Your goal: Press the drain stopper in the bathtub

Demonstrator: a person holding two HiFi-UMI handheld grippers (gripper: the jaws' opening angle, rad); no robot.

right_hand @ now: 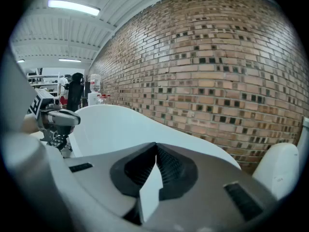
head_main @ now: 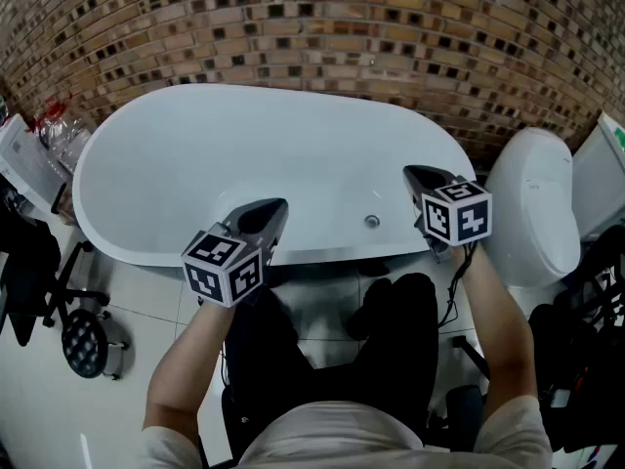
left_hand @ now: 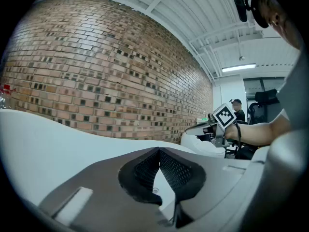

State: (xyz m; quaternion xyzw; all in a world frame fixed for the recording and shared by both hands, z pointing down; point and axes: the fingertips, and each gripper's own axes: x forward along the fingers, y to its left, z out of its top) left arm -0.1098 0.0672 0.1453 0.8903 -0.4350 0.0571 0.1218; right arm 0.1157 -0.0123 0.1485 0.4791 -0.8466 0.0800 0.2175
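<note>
Nothing pressed yet: your left gripper (head_main: pixel 276 206) and right gripper (head_main: pixel 411 173) (both clenched, empty) hover at the tub (head_main: pixel 146 154) rim; stopper (head_main: pixel 372 221) untouched.

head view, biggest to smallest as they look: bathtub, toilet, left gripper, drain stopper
1. bathtub
2. toilet
3. left gripper, which is nearer the camera, so its rank against the toilet is less sure
4. drain stopper, a small round spot

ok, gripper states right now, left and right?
left gripper: closed, holding nothing.
right gripper: closed, holding nothing.
</note>
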